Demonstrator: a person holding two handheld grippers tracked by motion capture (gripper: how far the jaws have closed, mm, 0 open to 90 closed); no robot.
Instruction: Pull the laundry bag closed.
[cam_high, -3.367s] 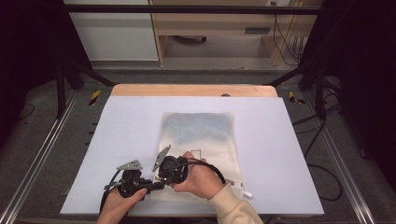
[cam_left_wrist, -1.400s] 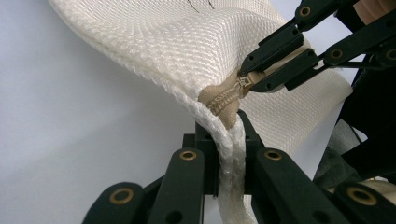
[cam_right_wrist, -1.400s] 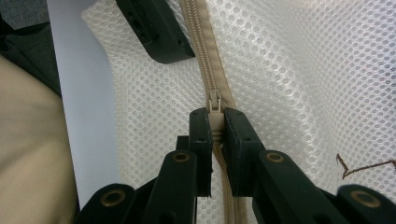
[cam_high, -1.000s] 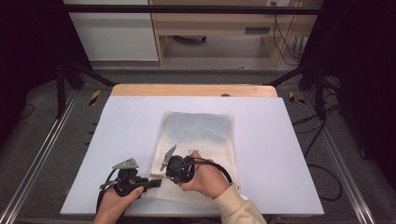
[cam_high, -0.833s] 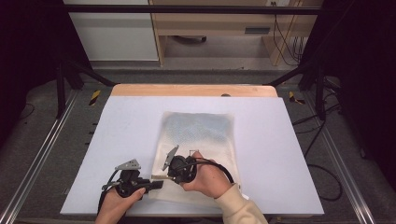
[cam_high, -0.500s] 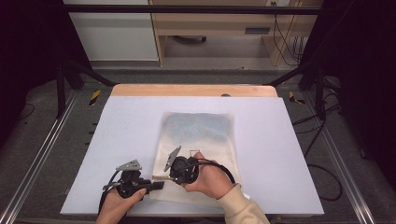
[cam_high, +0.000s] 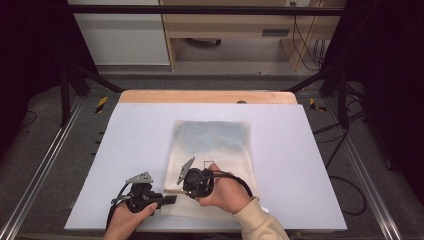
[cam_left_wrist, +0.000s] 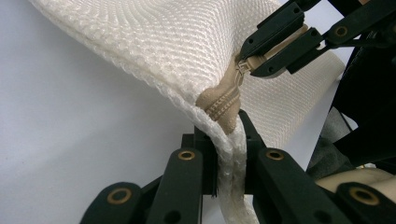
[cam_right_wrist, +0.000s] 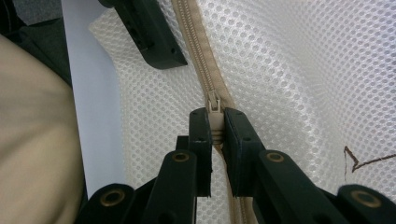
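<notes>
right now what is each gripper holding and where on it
Left gripper: the mesh bag by its corner edge at the zipper's end. Right gripper: the zipper pull, clamped between its jaws.

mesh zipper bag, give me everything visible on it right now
The mesh zipper bag is off-white honeycomb mesh, flat on the white table, with something bluish showing through its far half. A beige zipper runs along its near end, and a dark stitched mark sits on the mesh. The left gripper is shut on the bag's corner seam at the zipper's end, lifting it slightly. The right gripper is shut on the beige zipper pull.
</notes>
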